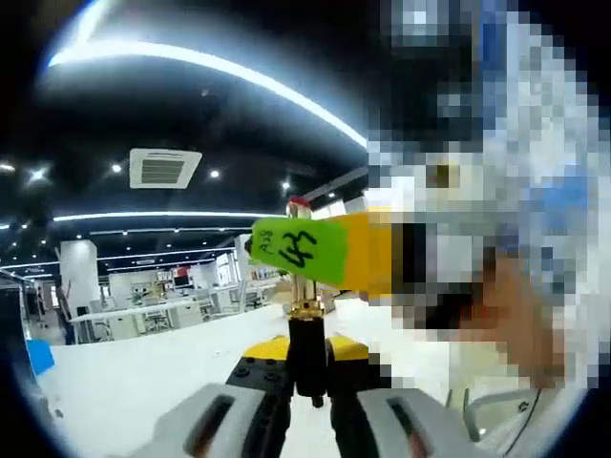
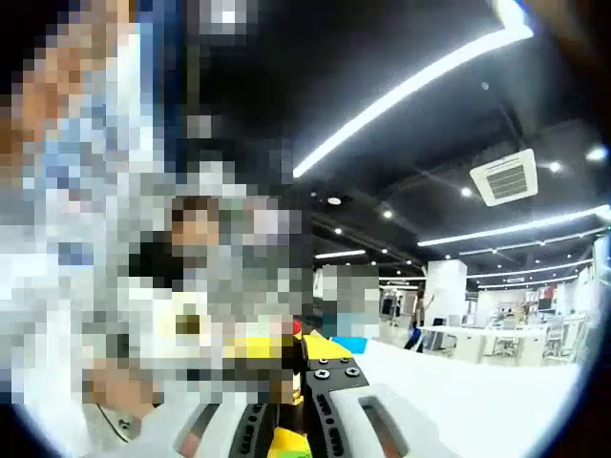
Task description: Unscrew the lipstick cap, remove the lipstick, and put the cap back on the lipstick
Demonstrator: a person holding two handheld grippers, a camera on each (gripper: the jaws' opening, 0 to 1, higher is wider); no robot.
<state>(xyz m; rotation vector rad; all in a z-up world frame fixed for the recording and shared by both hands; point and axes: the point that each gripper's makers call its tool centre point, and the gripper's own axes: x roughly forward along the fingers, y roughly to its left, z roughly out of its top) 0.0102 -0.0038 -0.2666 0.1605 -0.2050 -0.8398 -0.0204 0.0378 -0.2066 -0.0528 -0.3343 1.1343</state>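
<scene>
**Lipstick held upright between two grippers, seen from each side**

Left gripper view: I am holding the left gripper (image 1: 310, 420) with its jaws drawn in close around the black base of the lipstick (image 1: 305, 329), which is standing upright between them. Above the black base a gold collar is showing, and a small red tip is peeking out at the top. The right gripper (image 1: 329, 250) is reaching in from the right and crossing in front of the lipstick's upper part; its yellow jaw, bearing a green label (image 1: 301, 250), is hiding most of the tube's middle. I cannot tell how wide that gripper is standing. Behind lies a white table (image 1: 124, 382), and farther off an open hall with desks, a ceiling vent (image 1: 164, 168) and long light strips (image 1: 210, 67).

Right gripper view: I am looking along the right gripper's (image 2: 286, 420) jaws, which are sitting close together. The lipstick's (image 2: 297, 329) red tip is just showing beside yellow parts. The white table (image 2: 477, 401) is stretching to the right under a vent (image 2: 509, 177) and strip lights (image 2: 410, 86).
</scene>
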